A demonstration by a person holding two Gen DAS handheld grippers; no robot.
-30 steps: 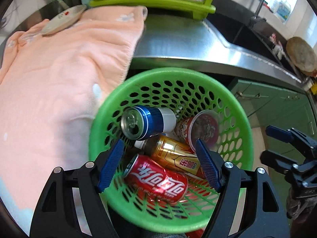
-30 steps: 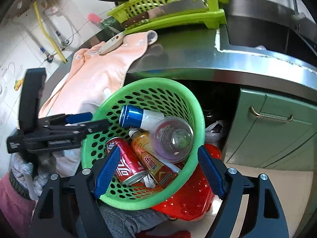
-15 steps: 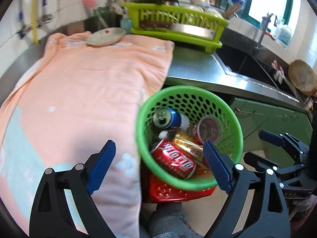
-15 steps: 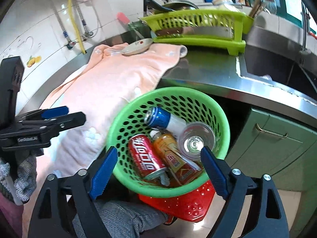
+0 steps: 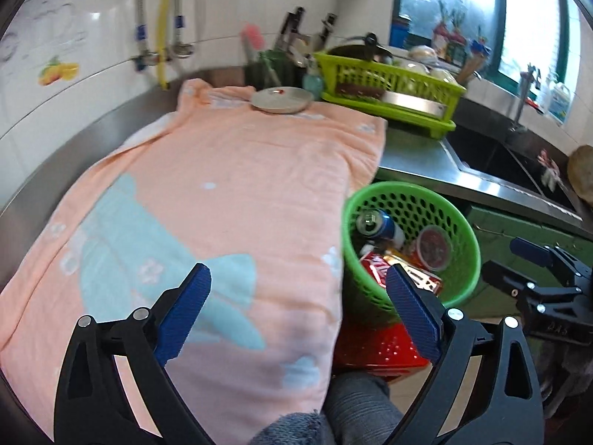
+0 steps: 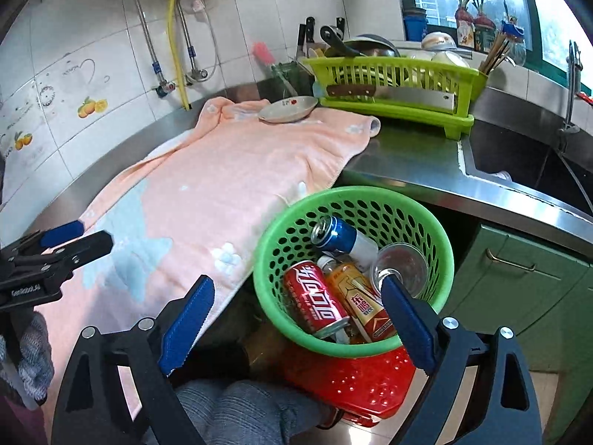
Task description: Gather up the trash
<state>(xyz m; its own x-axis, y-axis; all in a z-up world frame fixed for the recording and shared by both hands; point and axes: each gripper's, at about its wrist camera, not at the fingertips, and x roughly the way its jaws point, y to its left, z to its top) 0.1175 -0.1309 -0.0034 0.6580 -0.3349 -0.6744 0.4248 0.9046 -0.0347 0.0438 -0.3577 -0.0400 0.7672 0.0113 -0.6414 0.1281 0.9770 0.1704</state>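
Observation:
A green perforated basket (image 6: pixel 370 204) sits below the counter edge on a red stool (image 6: pixel 363 382). It holds a red cola can (image 6: pixel 315 300), a blue and white can (image 6: pixel 344 237), a yellow bottle (image 6: pixel 355 296) and a clear plastic cup (image 6: pixel 404 270). The basket also shows in the left wrist view (image 5: pixel 426 200). My left gripper (image 5: pixel 296 311) is open and empty above the peach towel (image 5: pixel 222 204). My right gripper (image 6: pixel 296 326) is open and empty, above and in front of the basket.
The peach towel (image 6: pixel 241 170) covers the steel counter. A small plate (image 6: pixel 287 109) lies at its far end. A lime dish rack (image 6: pixel 400 89) with a cleaver stands beyond, a sink (image 6: pixel 526 170) to the right. Green cabinet doors (image 6: pixel 519 278) are below.
Both grippers have pulled back and up from the basket. The left one has swung left over the towel. The basket's contents have not moved.

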